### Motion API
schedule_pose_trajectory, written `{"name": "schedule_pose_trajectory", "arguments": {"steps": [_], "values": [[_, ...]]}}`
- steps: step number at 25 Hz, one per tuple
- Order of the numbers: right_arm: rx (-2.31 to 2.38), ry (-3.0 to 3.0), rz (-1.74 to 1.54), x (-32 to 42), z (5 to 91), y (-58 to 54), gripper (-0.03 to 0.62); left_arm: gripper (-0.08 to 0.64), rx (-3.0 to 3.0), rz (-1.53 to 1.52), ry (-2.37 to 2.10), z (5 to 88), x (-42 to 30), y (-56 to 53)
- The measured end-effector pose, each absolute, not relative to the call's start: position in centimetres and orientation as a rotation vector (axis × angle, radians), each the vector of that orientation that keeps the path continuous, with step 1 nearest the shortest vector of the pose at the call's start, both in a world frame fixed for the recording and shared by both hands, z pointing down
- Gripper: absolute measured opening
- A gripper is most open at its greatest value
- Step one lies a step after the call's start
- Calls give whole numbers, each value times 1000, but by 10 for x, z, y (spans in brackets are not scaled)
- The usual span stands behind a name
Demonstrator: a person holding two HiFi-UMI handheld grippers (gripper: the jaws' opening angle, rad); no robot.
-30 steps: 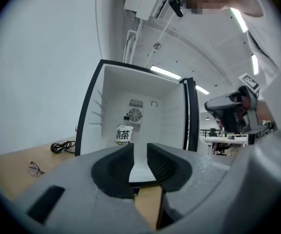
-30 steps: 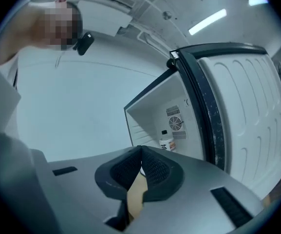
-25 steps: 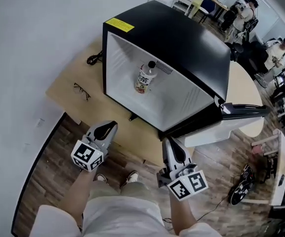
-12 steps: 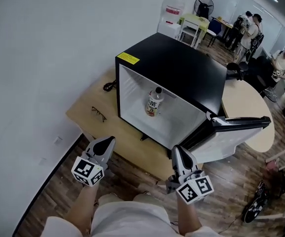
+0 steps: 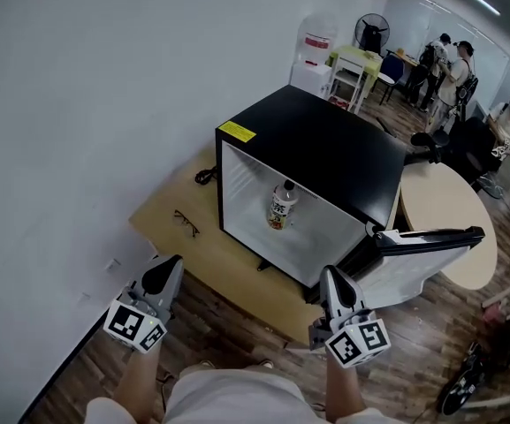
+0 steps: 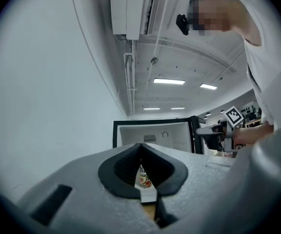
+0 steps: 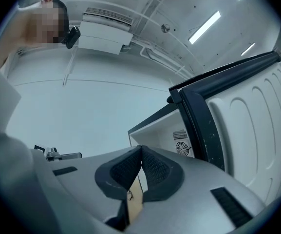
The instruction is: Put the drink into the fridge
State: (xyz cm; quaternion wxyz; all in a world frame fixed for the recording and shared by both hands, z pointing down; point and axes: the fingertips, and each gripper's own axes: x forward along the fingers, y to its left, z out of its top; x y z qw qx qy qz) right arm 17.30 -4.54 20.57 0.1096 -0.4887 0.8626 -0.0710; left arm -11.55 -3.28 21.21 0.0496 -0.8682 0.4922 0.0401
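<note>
The drink bottle (image 5: 281, 206) stands upright inside the black mini fridge (image 5: 325, 148), whose white interior faces me; its door (image 5: 422, 250) hangs open to the right. In the left gripper view the bottle (image 6: 142, 175) shows far off past the jaw tips. My left gripper (image 5: 164, 272) is shut and empty, held low at the left, well short of the table. My right gripper (image 5: 336, 283) is shut too, with nothing in it, near the fridge's open front corner. In the right gripper view the door (image 7: 247, 116) fills the right side.
The fridge sits on a light wooden table (image 5: 193, 254) against a white wall. A pair of glasses (image 5: 186, 223) and a black cable (image 5: 206, 176) lie on the table left of the fridge. A round table (image 5: 453, 210) and people stand at the back right.
Both grippers and the head have drawn back from the fridge, which now looks smaller and farther. The left gripper has dropped lower and to the left. The bottle has stayed put.
</note>
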Motion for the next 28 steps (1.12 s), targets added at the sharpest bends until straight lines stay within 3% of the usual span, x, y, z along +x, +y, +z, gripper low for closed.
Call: {"name": "schedule_pose_trajectory", "arguments": {"steps": [15, 28], "values": [[-1453, 2624, -97, 166, 184, -61, 3, 15, -2496, 147, 1710, 196, -183, -3], [-1491, 2648, -57, 165, 176, -62, 3, 15, -2514, 188, 1701, 191, -172, -8]]}}
